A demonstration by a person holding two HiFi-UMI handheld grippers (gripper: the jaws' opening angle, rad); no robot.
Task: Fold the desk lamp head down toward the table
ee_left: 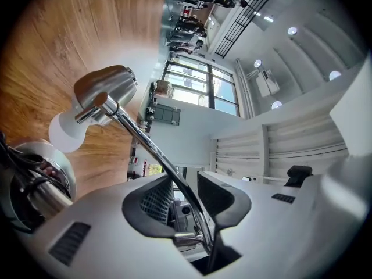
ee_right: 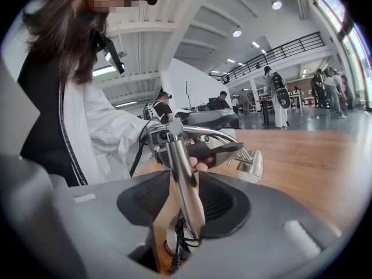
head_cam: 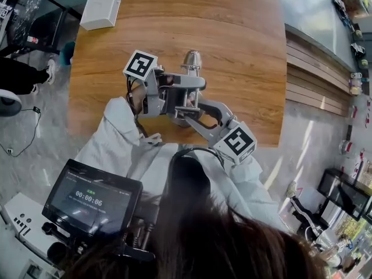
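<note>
A chrome desk lamp stands on the wooden table [head_cam: 116, 68]. Its head [head_cam: 192, 58] points away from me and hangs low over the wood. In the left gripper view the head [ee_left: 107, 89] and white bulb [ee_left: 67, 131] lie ahead, and the thin lamp arm [ee_left: 145, 138] runs back between the jaws. My left gripper [head_cam: 187, 93] [ee_left: 186, 196] is open, with a gap on each side of the arm. My right gripper [head_cam: 195, 114] [ee_right: 186, 199] is open around the upright post [ee_right: 180, 167], with wood showing beside the post. The lamp head [ee_right: 253, 164] shows beyond it.
A white box [head_cam: 103, 3] lies at the table's far left corner. The table's right edge [head_cam: 283, 86] drops to a stepped bench. A small screen [head_cam: 93, 196] hangs at my chest. Several people stand far off [ee_right: 279, 97] in the hall.
</note>
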